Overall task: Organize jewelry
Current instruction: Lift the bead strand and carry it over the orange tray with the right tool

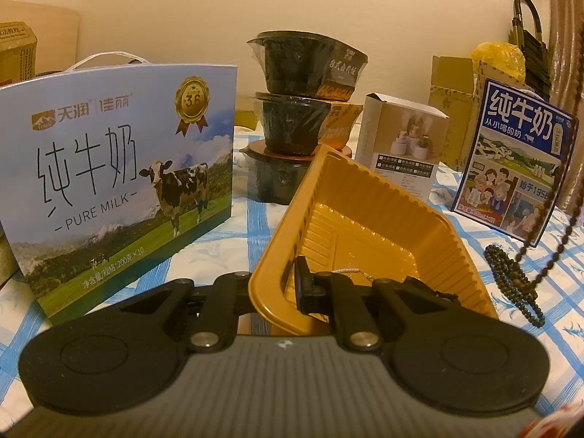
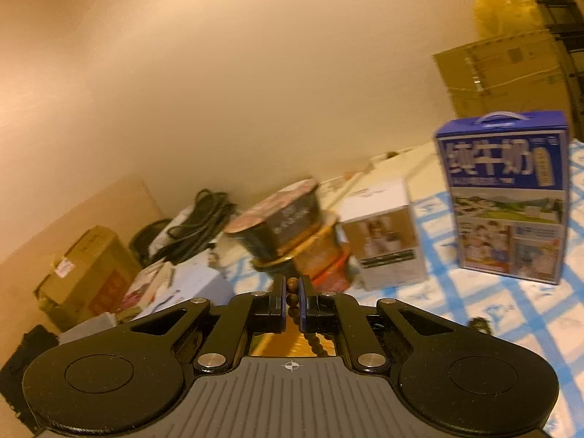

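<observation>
Your left tongs pinch the tilted gold plastic tray's near rim while your right tongs, nearly closed, dangle the brown wooden bead strand; a swing could drop it beside the tray.

tray gold | beads brown | tablecloth blue-white check

The gold plastic tray had ribbed walls and was tilted, with its near rim lifted. A thin pale chain lay on its floor. A string of dark green beads lay coiled on the checked surface just right of the tray. A brown bead strand hung down, pinched between the right gripper's fingers.
</observation>
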